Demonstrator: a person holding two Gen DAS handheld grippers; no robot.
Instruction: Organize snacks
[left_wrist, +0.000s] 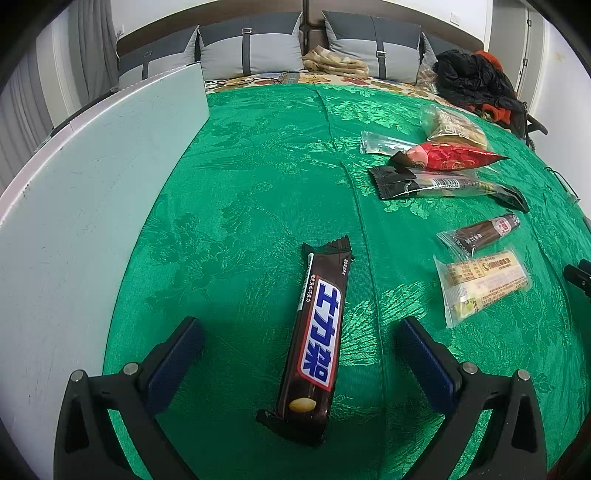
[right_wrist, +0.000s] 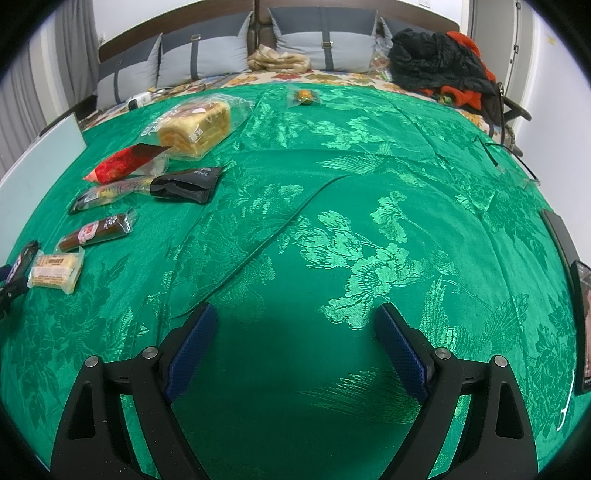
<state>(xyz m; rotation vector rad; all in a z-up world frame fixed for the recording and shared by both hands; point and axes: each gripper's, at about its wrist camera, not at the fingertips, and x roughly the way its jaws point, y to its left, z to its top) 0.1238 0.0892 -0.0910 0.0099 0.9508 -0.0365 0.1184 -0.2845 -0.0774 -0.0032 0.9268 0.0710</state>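
A brown chocolate bar with a blue and white label lies lengthwise on the green cloth, between the spread fingers of my open left gripper. To its right lie a pale wafer pack, a brown stick snack, a black packet, a red packet and a clear bread bag. My right gripper stands open over bare cloth. In the right wrist view the same snacks sit at the left: bread loaf, red packet, black packet, stick snack, wafer pack.
A white board or tray lies along the left side of the cloth. A small orange sweet sits at the far edge. Grey cushions, a folded blanket and dark clothes are at the back. A dark flat device lies at the right.
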